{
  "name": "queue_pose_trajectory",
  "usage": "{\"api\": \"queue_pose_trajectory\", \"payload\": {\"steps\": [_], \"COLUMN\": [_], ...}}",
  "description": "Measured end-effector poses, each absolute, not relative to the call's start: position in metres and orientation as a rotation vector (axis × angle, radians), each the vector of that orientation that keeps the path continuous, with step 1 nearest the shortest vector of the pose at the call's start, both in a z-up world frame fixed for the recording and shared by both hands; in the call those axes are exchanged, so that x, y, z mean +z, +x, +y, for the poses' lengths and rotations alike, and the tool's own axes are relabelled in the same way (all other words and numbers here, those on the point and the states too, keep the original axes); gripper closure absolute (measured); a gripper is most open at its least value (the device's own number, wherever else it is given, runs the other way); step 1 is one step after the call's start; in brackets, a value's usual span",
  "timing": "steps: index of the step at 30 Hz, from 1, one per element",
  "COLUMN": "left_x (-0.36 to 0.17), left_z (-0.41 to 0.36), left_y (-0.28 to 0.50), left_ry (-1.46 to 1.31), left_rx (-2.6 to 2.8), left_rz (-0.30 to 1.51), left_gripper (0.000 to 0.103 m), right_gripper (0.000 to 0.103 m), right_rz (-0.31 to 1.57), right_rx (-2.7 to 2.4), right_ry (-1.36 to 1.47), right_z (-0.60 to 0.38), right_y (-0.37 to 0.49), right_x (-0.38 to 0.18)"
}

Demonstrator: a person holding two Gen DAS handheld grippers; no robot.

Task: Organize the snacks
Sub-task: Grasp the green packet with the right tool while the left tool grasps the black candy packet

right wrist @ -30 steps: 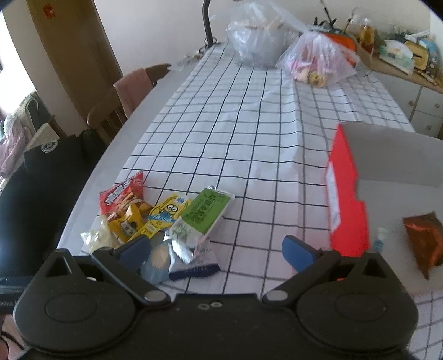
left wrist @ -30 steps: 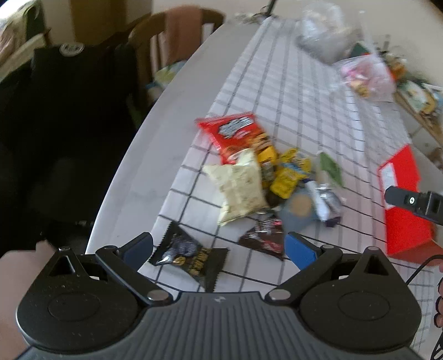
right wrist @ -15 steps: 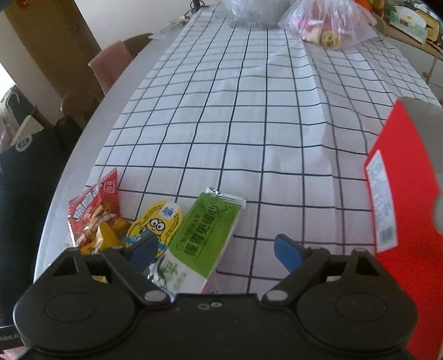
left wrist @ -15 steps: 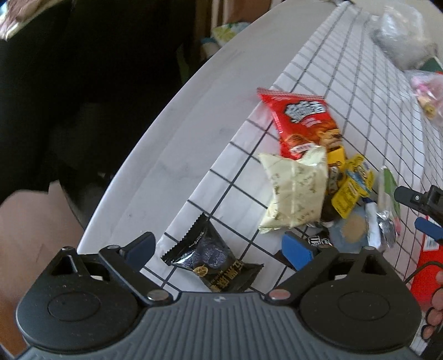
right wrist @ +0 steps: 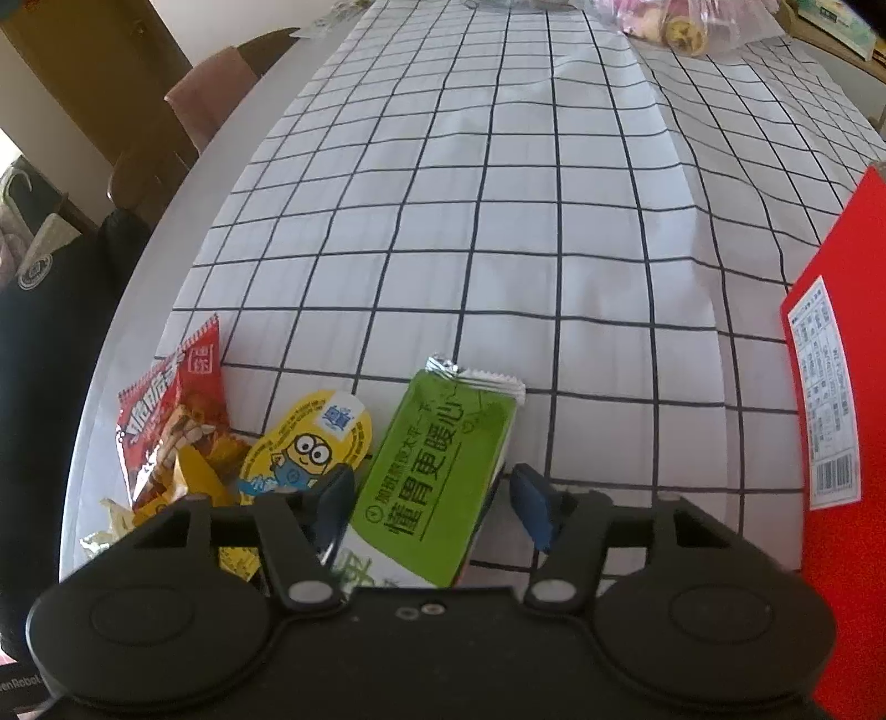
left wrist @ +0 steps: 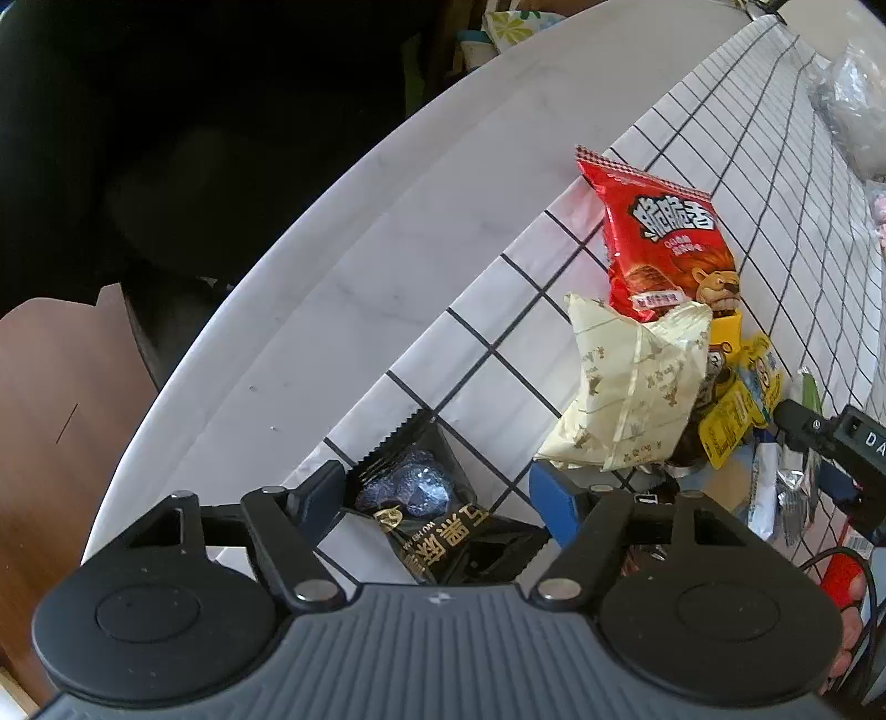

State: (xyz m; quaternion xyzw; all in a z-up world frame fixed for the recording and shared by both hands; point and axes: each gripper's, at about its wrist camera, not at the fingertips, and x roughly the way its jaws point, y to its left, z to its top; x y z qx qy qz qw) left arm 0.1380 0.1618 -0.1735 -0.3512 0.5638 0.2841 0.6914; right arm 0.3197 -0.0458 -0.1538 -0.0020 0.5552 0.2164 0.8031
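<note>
My left gripper [left wrist: 437, 495] is open and low over a black snack packet [left wrist: 426, 515] that lies between its fingers on the checked cloth. A cream packet [left wrist: 631, 387] and a red packet [left wrist: 664, 238] lie beyond it in the snack pile. My right gripper [right wrist: 432, 493] is open around a green packet [right wrist: 437, 471], which lies between its fingers. A yellow minion-lid cup [right wrist: 310, 443] and the red packet [right wrist: 171, 410] lie to its left. The red box [right wrist: 841, 387] stands at the right.
The table edge [left wrist: 288, 310] runs close on the left, with a dark chair [left wrist: 138, 138] beyond it. Plastic bags [right wrist: 681, 22] sit at the far end of the checked cloth [right wrist: 498, 221]. The right gripper shows in the left wrist view [left wrist: 830, 443].
Both grippers have moved down and forward. The black packet now lies between the left fingers and the green packet between the right fingers. Both jaws stay open.
</note>
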Motion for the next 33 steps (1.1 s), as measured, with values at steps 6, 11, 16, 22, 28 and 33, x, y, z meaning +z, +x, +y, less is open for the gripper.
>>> {"api": "queue_pose_trajectory", "payload": {"steps": [6, 11, 16, 22, 28, 33], "left_x": [-0.172, -0.171, -0.168, -0.162, -0.152, -0.149], "left_z": [0.167, 0.166, 0.162, 0.162, 0.158, 0.152], "left_y": [0.136, 0.133, 0.129, 0.120, 0.111, 0.105], "left_ry": [-0.810, -0.811, -0.799, -0.814, -0.806, -0.819], "left_rx": [0.648, 0.646, 0.618, 0.586, 0.525, 0.490], "left_rz": [1.249, 1.241, 1.223, 1.201, 1.195, 1.208], "left_gripper": [0.051, 0.063, 0.074, 0.078, 0.082, 0.081], "right_gripper": [0.054, 0.059, 0.062, 0.062, 0.062, 0.062], "right_rz": [1.188, 1.183, 1.154, 1.129, 1.105, 1.087], "right_rx": [0.477, 0.473, 0.478, 0.476, 0.496, 0.504], "right_ry": [-0.015, -0.010, -0.017, 0.016, 0.055, 0.097], "right_z": [-0.045, -0.051, -0.056, -0.072, -0.088, -0.100], "right_y": [0.319, 0.317, 0.308, 0.297, 0.278, 0.262], "right_x": [-0.153, -0.152, -0.144, -0.130, -0.112, -0.100]}}
